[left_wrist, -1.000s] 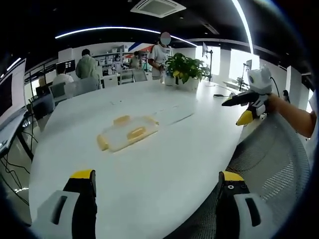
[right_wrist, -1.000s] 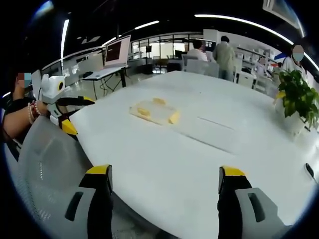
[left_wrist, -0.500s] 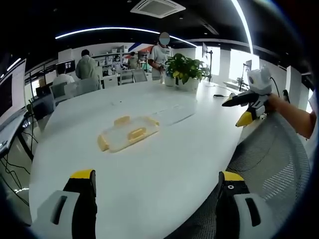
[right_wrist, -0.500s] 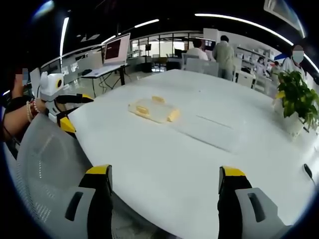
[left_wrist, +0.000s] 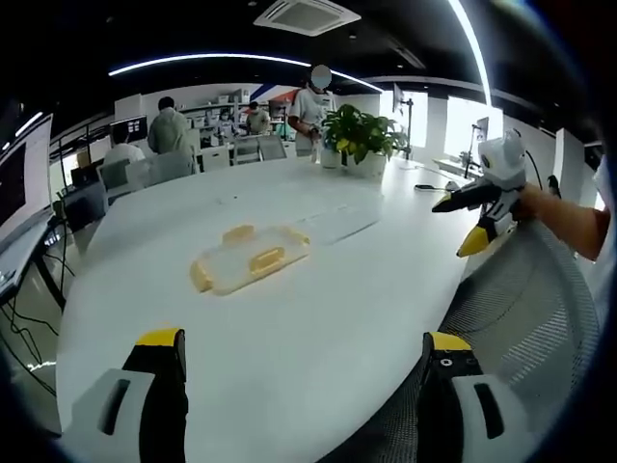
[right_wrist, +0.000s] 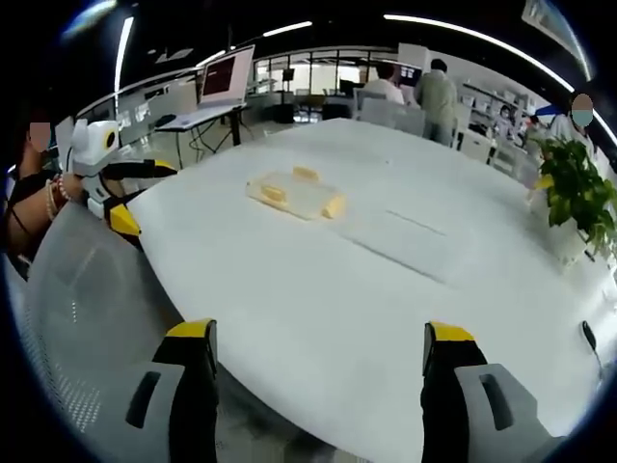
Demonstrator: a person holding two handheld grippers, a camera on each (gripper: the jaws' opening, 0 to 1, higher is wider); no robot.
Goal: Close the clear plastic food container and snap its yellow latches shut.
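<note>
Approach is the step in hand: container (left_wrist: 249, 259) lies far off on table (left_wrist: 318, 318); left gripper (left_wrist: 301, 357) and right gripper (right_wrist: 318, 352), both wide and empty, must reach it.

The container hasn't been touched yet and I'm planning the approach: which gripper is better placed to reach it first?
Neither clearly. Both the left gripper and the right gripper are open, far short of the container, which lies roughly ahead of each on the white table.

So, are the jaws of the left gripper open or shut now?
Open. In the left gripper view the left gripper has its two yellow-tipped jaws far apart, with bare white table between them.
</note>
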